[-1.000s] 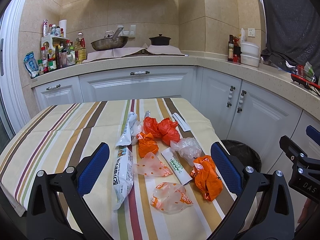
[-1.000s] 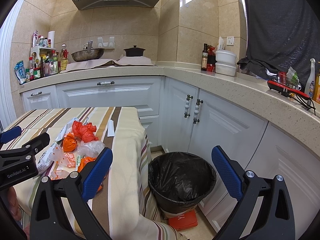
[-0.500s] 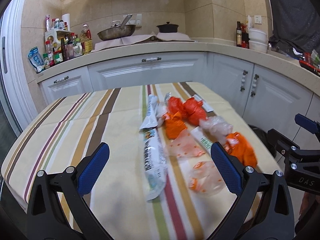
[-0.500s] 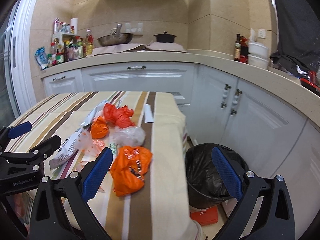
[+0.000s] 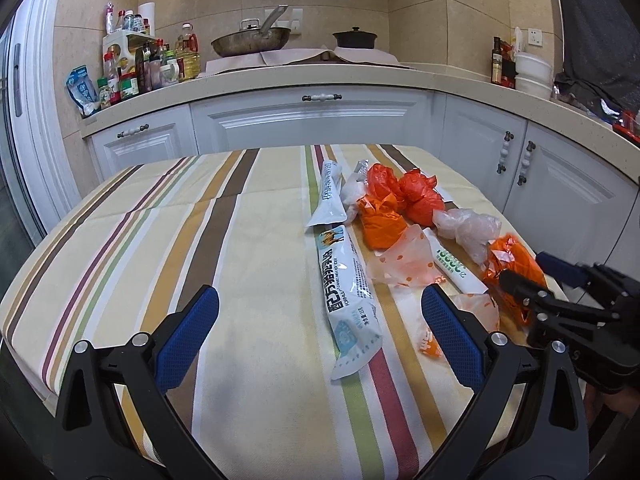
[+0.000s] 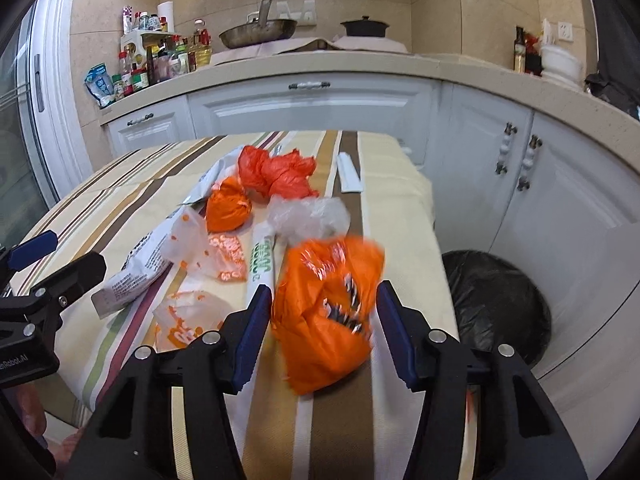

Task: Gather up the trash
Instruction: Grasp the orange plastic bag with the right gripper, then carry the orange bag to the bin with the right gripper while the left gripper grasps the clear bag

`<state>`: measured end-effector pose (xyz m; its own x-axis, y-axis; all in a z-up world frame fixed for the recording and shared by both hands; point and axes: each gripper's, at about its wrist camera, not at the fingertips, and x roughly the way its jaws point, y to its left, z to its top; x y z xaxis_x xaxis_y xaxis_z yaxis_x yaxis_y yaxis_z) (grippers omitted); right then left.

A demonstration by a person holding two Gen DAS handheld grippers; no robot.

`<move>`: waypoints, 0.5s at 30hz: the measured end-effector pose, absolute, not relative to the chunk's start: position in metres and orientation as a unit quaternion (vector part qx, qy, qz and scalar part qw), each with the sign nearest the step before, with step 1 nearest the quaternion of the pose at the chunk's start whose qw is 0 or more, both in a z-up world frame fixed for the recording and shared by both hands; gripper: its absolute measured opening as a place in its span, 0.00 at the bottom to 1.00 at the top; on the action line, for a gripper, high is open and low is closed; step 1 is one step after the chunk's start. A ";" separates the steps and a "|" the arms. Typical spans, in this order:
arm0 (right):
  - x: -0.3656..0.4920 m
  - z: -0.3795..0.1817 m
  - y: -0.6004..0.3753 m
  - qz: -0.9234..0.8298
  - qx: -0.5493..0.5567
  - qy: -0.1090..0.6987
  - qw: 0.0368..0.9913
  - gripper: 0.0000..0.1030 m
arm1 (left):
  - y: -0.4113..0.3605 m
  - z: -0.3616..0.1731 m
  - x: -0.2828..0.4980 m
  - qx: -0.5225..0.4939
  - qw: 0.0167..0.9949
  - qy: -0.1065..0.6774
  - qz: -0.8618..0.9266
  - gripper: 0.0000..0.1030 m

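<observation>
1. The striped surface (image 5: 168,240) carries a cluster of trash near its right edge.
2. Orange crumpled bags: three counted. One printed orange bag (image 6: 328,312) lies nearest, one plain orange bag (image 6: 228,210) sits mid-cluster, and one red-orange bag (image 6: 276,174) lies farthest back.
3. Clear or translucent bags: one clear crumpled bag (image 6: 308,216) and two with orange dots (image 6: 204,248), (image 6: 188,320).
4. Long white packets: two lying end to end (image 5: 348,292), (image 5: 330,196), plus one slim green-lettered sleeve (image 5: 452,266).
5. One small white wrapper (image 6: 349,176) lies apart, farther back.
6. The right gripper (image 6: 322,330) has its jaws closing around the printed orange bag, which sits between them; whether the pads press it yet cannot be told.
7. The left gripper (image 5: 320,332) hangs over the surface, jaws wide apart with nothing clamped.
8. One black-lined bin (image 6: 496,308) stands on the floor beside the surface's right side.
</observation>
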<state>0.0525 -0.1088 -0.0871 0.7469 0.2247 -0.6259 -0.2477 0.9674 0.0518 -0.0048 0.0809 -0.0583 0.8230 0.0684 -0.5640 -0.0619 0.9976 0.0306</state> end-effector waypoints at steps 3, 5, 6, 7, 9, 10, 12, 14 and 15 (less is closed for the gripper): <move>0.051 -0.090 -0.107 0.132 -0.019 0.334 0.933 0.49 | 0.079 -0.056 -0.006 0.001 0.956 0.293 0.029 0.96; 0.049 -0.089 -0.107 0.132 -0.023 0.331 0.934 0.48 | 0.076 -0.054 -0.007 -0.003 0.957 0.289 0.025 0.96; 0.048 -0.087 -0.108 0.132 -0.024 0.328 0.935 0.48 | 0.075 -0.053 -0.008 -0.005 0.958 0.287 0.023 0.96; 0.046 -0.085 -0.109 0.131 -0.023 0.323 0.937 0.48 | 0.072 -0.053 -0.009 -0.007 0.958 0.285 0.019 0.96; 0.044 -0.082 -0.114 0.128 -0.022 0.318 0.939 0.48 | 0.067 -0.051 -0.010 -0.010 0.959 0.283 0.012 0.96; 0.044 -0.081 -0.116 0.126 -0.021 0.316 0.940 0.48 | 0.064 -0.051 -0.010 -0.011 0.959 0.284 0.007 0.96; 0.040 -0.076 -0.125 0.121 -0.015 0.310 0.943 0.48 | 0.056 -0.052 -0.010 -0.012 0.957 0.289 -0.005 0.96; 0.037 -0.073 -0.133 0.115 -0.010 0.304 0.946 0.48 | 0.047 -0.053 -0.010 -0.011 0.956 0.293 -0.015 0.96; 0.036 -0.072 -0.137 0.112 -0.008 0.303 0.946 0.48 | 0.041 -0.054 -0.009 -0.010 0.956 0.294 -0.020 0.96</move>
